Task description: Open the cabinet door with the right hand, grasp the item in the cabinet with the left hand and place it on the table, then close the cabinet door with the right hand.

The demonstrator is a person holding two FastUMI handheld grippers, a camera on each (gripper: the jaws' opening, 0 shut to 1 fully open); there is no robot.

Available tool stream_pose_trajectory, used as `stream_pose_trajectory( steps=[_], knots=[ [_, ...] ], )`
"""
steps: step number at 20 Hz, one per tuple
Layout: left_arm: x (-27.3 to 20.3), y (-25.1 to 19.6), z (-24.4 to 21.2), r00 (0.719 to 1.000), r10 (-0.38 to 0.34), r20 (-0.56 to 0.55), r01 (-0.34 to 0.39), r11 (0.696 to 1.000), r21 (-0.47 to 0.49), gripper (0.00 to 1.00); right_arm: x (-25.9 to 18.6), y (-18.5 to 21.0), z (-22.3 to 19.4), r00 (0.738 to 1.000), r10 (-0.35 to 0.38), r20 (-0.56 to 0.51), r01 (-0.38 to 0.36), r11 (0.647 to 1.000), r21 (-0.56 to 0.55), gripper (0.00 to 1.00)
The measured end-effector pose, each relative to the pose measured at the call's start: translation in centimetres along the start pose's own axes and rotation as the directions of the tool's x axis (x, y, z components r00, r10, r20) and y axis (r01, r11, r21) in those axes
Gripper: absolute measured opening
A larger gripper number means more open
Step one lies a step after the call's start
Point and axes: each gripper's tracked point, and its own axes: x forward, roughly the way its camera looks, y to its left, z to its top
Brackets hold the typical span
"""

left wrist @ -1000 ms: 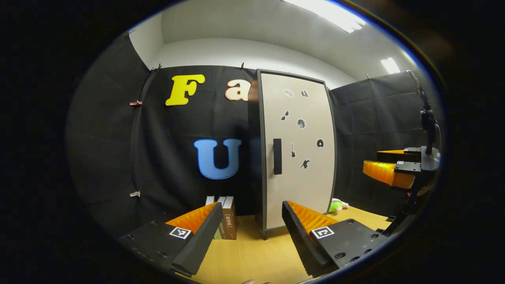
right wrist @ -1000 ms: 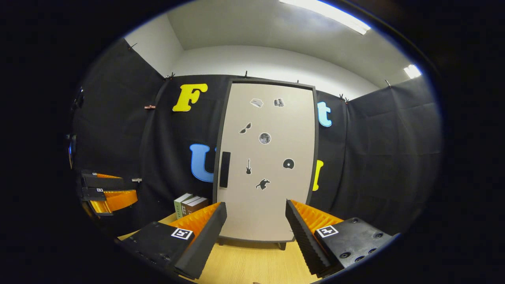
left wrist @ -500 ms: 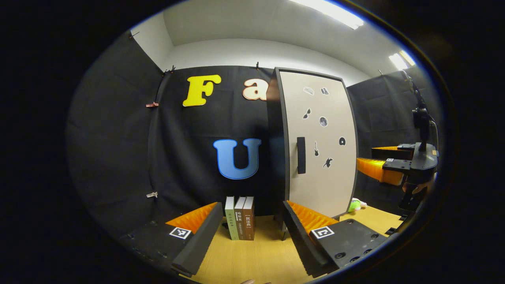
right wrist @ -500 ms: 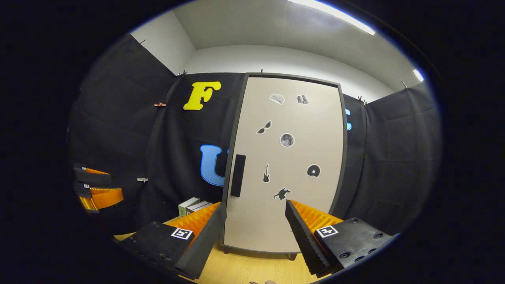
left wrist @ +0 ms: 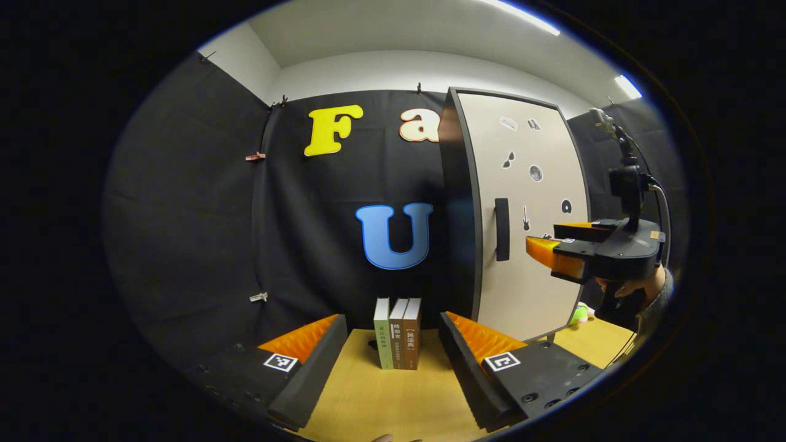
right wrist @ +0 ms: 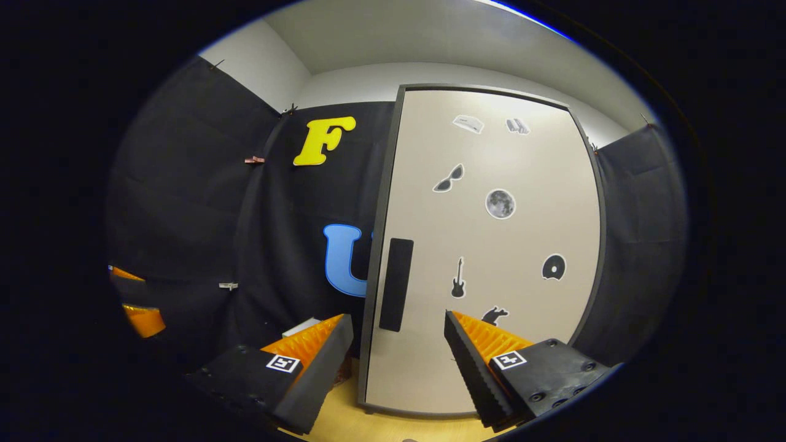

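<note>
The right gripper [right wrist: 398, 334], jaws spread wide and holding nothing, points at the closed cabinet door [right wrist: 491, 245], its dark handle [right wrist: 396, 284] just ahead between the fingers but not yet touched. The left gripper [left wrist: 393, 344], also spread and empty, hangs over the wooden table [left wrist: 381, 399] facing three upright books [left wrist: 398, 333] beside the cabinet. The item to fetch is hidden behind the door; the likely risk is the fingers closing off-centre and slipping from the slim handle, or pulling the cabinet forward.
</note>
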Motion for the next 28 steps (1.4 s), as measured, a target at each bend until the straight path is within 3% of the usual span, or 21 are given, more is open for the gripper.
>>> stream_pose_trajectory(
  steps=[6,14,17,19,20,21,22,23,26,28],
  knots=[
    [-1.2,2.4,0.2,0.997,0.079,0.010,-0.079,0.997,-0.024,0.95,5.5,-0.2,0.8,0.996,-0.077,0.035,0.075,0.996,0.038,0.94],
    [-3.4,5.0,-1.0,0.983,0.180,-0.022,-0.181,0.983,-0.043,0.95,9.6,-0.8,-0.9,0.988,-0.152,0.001,0.152,0.988,0.039,0.93],
    [-4.3,5.9,-1.4,0.976,0.216,-0.035,-0.217,0.975,-0.046,0.95,10.6,-1.1,-1.8,0.985,-0.173,-0.016,0.173,0.984,0.037,0.81],
    [-4.9,6.3,-1.5,0.971,0.235,-0.040,-0.236,0.971,-0.041,0.95,11.4,-0.2,-2.4,0.988,-0.152,-0.039,0.155,0.985,0.076,0.61],
    [-5.2,6.5,-1.5,0.969,0.243,-0.041,-0.244,0.969,-0.037,0.95,11.1,-0.4,-2.2,0.985,-0.171,-0.034,0.173,0.982,0.077,0.39],
    [-5.5,6.8,-1.6,0.967,0.251,-0.044,-0.252,0.967,-0.035,0.95,11.3,-0.6,-2.2,0.981,-0.191,-0.034,0.192,0.980,0.052,0.38],
    [-5.8,6.9,-1.7,0.966,0.256,-0.045,-0.258,0.965,-0.038,0.94,11.0,-0.6,-2.1,0.980,-0.196,-0.029,0.197,0.980,0.033,0.27],
    [-6.1,7.0,-1.7,0.965,0.259,-0.044,-0.261,0.964,-0.045,0.95,11.2,-0.5,-2.3,0.980,-0.198,-0.027,0.198,0.980,0.031,0.30],
    [-7.1,7.4,-1.7,0.965,0.260,-0.040,-0.262,0.963,-0.060,0.95,11.1,-0.5,-2.3,0.981,-0.188,-0.041,0.190,0.981,0.051,0.11],
    [-7.6,7.6,-2.0,0.966,0.255,-0.042,-0.257,0.965,-0.052,0.95,10.7,-0.4,-2.3,0.982,-0.180,-0.052,0.182,0.983,0.038,0.11]
  ],
)
